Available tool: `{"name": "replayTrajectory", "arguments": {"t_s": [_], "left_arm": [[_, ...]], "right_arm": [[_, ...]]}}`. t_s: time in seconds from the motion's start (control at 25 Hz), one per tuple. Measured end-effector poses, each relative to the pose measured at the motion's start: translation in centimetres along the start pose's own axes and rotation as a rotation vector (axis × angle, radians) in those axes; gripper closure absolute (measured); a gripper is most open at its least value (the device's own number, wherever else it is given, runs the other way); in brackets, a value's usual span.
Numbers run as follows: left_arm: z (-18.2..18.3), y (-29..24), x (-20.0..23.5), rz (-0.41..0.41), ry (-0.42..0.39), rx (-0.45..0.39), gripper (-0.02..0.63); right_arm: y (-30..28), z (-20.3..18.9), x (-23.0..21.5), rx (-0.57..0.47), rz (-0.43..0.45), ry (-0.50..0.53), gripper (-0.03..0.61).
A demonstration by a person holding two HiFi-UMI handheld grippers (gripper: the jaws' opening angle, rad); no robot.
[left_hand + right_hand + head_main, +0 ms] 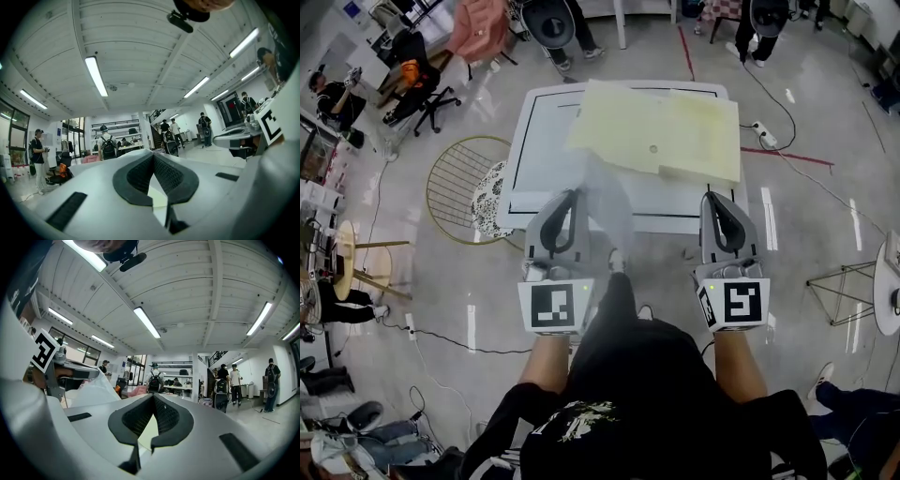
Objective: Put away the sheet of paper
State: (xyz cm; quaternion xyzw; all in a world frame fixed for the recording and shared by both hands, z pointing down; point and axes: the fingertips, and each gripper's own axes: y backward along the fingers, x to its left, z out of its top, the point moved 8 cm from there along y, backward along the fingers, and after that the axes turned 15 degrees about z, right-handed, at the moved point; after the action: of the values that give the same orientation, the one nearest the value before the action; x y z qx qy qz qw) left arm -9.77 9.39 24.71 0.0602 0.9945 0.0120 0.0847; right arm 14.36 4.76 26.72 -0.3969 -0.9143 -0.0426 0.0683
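Observation:
A pale yellow sheet of paper (656,131) lies flat on the far right part of the white table (534,178), overhanging its back edge. My left gripper (567,199) is at the table's front edge with its jaws shut. A thin translucent white sheet (607,202) rises beside its tips and seems held there. In the right gripper view that sheet (93,390) hangs from the left gripper (70,371). My right gripper (715,199) is at the front right edge, shut, with nothing seen in it. In both gripper views the pads meet at the tip (153,154) (153,395).
A round gold wire chair (459,183) stands left of the table. A power strip (761,131) and cables lie on the floor at the right, and a wire stand (844,291) sits further right. People and office chairs fill the room's far side.

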Motion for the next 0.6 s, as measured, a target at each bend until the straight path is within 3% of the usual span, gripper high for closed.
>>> {"name": "replayTrajectory", "arguments": {"t_s": [0.6], "left_arm": [[-1.1,-4.2,0.2,-0.020,0.000,0.006,0.614]], "right_arm": [[-3.5,-1.0,-1.7,0.017,-0.002,-0.004,0.580]]}}
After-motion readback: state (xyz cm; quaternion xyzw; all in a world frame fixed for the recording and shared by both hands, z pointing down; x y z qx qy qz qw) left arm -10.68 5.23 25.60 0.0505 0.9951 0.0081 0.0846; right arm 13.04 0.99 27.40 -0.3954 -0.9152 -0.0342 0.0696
